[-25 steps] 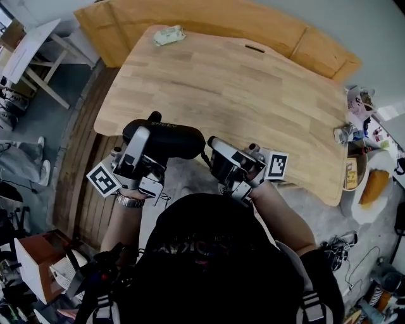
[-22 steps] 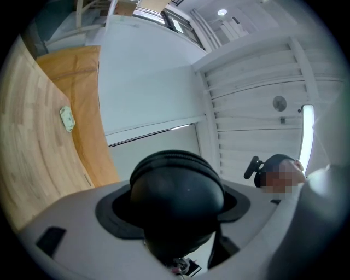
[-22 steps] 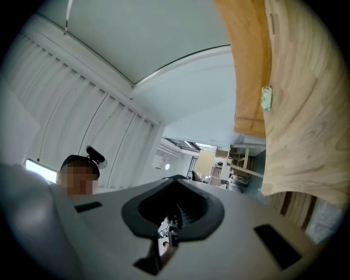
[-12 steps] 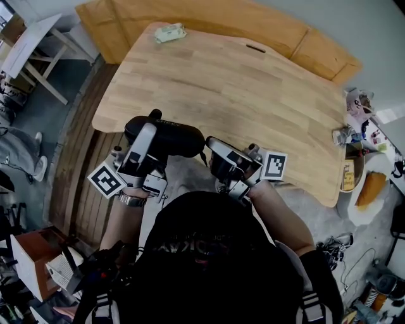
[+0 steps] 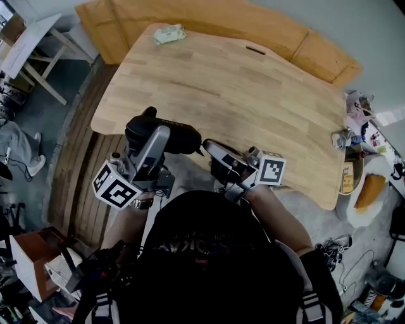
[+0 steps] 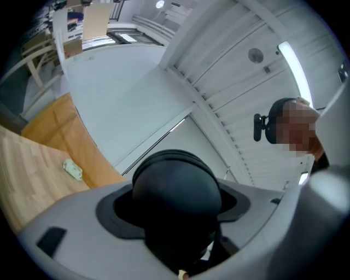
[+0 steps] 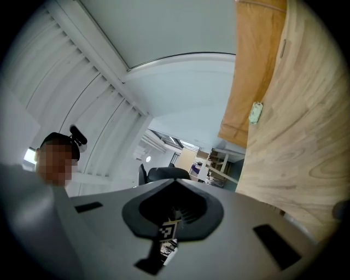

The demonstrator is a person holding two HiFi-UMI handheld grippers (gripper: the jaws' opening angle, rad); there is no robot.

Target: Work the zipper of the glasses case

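The black glasses case is held in the air just off the near edge of the wooden table. My left gripper is shut on the case's left part, and its marker cube hangs low at the left. In the left gripper view the case's rounded black end fills the gap between the grey jaws of the left gripper. My right gripper sits at the case's right end with its jaws shut. In the right gripper view the right gripper shows closed jaws; I cannot see whether the zipper pull is pinched.
A small pale green packet lies at the table's far left corner. Clutter crowds the table's right edge. An orange-brown board runs behind the table. The person's dark-clothed body fills the bottom of the head view.
My left gripper has rolled, swinging its marker cube down and left, with the case still in it. The right gripper has barely moved.
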